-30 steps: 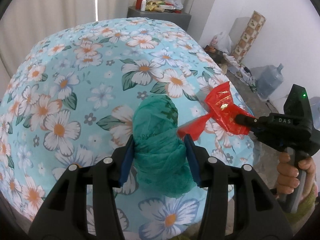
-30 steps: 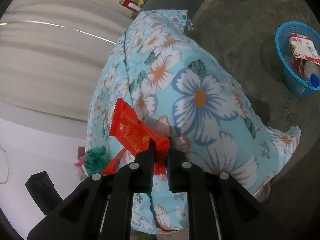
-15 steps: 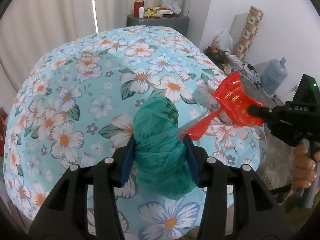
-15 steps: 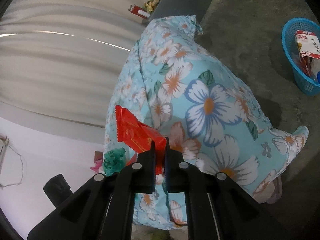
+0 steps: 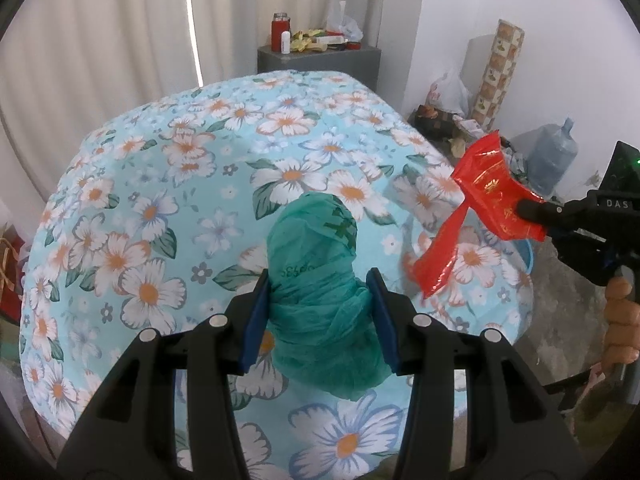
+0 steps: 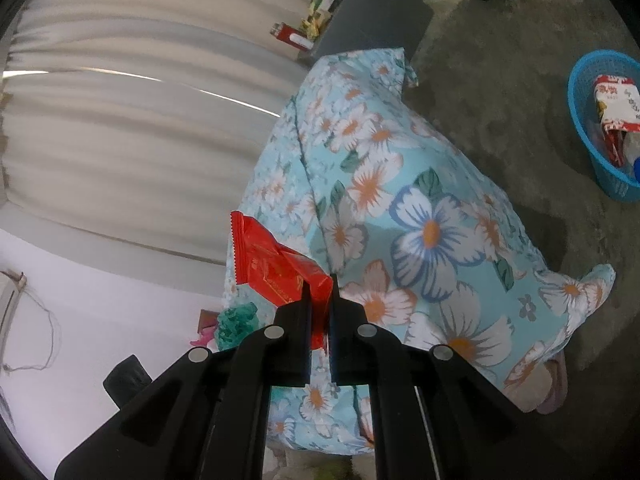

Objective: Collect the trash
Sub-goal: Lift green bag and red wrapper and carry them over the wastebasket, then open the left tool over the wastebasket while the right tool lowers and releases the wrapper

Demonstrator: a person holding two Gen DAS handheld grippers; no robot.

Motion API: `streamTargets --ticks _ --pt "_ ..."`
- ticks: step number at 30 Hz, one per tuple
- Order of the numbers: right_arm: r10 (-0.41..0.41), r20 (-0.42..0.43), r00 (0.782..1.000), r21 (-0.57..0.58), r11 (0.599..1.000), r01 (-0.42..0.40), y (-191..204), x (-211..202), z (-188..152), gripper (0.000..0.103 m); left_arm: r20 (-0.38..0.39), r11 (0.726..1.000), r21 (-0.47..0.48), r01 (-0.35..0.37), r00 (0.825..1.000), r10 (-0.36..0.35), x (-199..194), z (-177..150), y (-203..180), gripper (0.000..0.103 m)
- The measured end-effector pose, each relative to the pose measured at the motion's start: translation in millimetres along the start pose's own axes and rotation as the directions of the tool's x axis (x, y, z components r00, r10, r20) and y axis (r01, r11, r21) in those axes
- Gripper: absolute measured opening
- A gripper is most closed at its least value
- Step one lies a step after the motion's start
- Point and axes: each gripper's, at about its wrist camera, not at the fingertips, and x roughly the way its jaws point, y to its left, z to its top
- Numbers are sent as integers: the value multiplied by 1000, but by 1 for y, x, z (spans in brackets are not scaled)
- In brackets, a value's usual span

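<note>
My left gripper is shut on a crumpled green plastic bag and holds it above the floral tablecloth. My right gripper is shut on a red snack wrapper. In the left wrist view the right gripper holds the wrapper in the air past the table's right edge. The green bag also shows small in the right wrist view. A blue basket with trash in it stands on the floor at the far right.
A grey cabinet with a red jar and clutter stands behind the table. White curtains hang at the back. A patterned roll, bags and a water jug sit by the right wall. The floor is bare concrete.
Both grippers have risen and drawn back from the table with their loads. The red wrapper has moved right, away from the green bag.
</note>
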Motion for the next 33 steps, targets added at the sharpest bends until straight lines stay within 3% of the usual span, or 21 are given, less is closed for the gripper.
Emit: streamTargets --ticks 4,7,9,14,17,20,23,24,27,30,33 --pt "-12 101 995 -10 1000 13 5 -37 12 6 37 999 10 47 998 -48 -8 11 -2 44" --pt "-45 218 975 -7 999 48 1 -79 20 6 57 992 20 125 990 -126 -11 27 -11 44" --pt "-84 302 950 12 996 84 -5 -110 23 6 61 982 31 188 980 -189 -11 39 -22 44" --pt "-190 453 871 90 982 168 -32 -175 19 6 38 928 81 364 929 -368 -5 68 -69 44" --pt "-273 504 819 160 962 221 -54 -203 14 6 -42 874 93 477 879 -475 13 83 -112 44" --pt "-353 524 775 230 935 271 -76 -218 9 6 -111 840 116 531 847 -520 32 91 -155 44" --pt "-426 521 740 309 902 302 -103 -227 10 6 -177 814 130 567 821 -543 53 92 -192 44" --pt "-437 519 735 327 895 301 -112 -229 10 6 -212 800 126 586 804 -555 65 94 -209 44" --pt "-482 498 721 389 867 311 -141 -229 15 7 -287 789 123 602 783 -552 97 97 -247 44" --pt "-519 470 714 433 840 327 -167 -223 22 6 -354 807 119 578 785 -509 140 98 -282 45" --pt "-536 447 716 471 822 321 -192 -218 29 7 -414 849 109 518 800 -435 190 99 -308 45"
